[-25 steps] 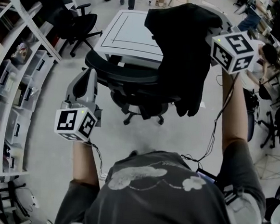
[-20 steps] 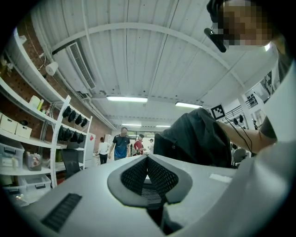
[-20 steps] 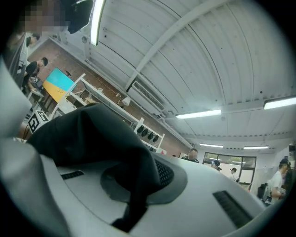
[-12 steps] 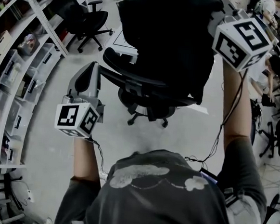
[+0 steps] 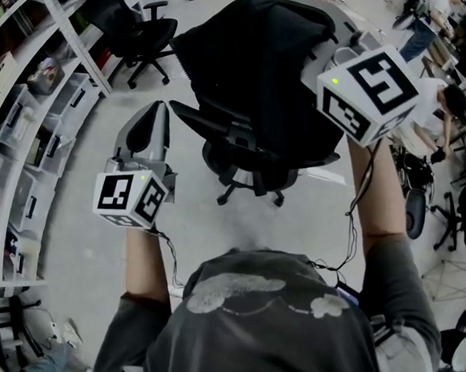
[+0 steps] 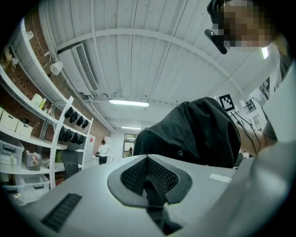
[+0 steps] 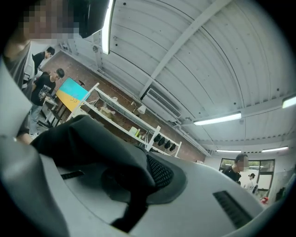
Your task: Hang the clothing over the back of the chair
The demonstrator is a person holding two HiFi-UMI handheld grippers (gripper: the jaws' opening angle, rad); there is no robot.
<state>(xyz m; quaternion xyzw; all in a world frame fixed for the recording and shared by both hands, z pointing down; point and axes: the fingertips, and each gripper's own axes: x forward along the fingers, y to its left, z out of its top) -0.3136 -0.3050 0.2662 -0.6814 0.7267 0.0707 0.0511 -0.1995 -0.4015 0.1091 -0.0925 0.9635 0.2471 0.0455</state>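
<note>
A black garment (image 5: 250, 70) hangs bunched from my right gripper (image 5: 321, 61), which is shut on it; the fingertips are buried in the cloth. The garment is up over the black office chair (image 5: 247, 154) and hides most of the chair's back. In the right gripper view the dark cloth (image 7: 88, 143) lies folded across the closed jaws of the right gripper (image 7: 138, 185). My left gripper (image 5: 160, 110) is to the left of the chair, apart from it, shut with nothing in it. The left gripper view looks over the left gripper (image 6: 150, 185) at the raised garment (image 6: 199, 134).
White shelving with bins (image 5: 29, 125) runs along the left. A second black chair (image 5: 141, 29) stands at the back left. More chairs (image 5: 456, 207) and a seated person (image 5: 440, 101) are on the right. Bare grey floor (image 5: 77, 233) lies around the chair.
My right gripper has carried the garment leftward and nearer, from beside the chair to over its back. My left gripper has crept forward a little.
</note>
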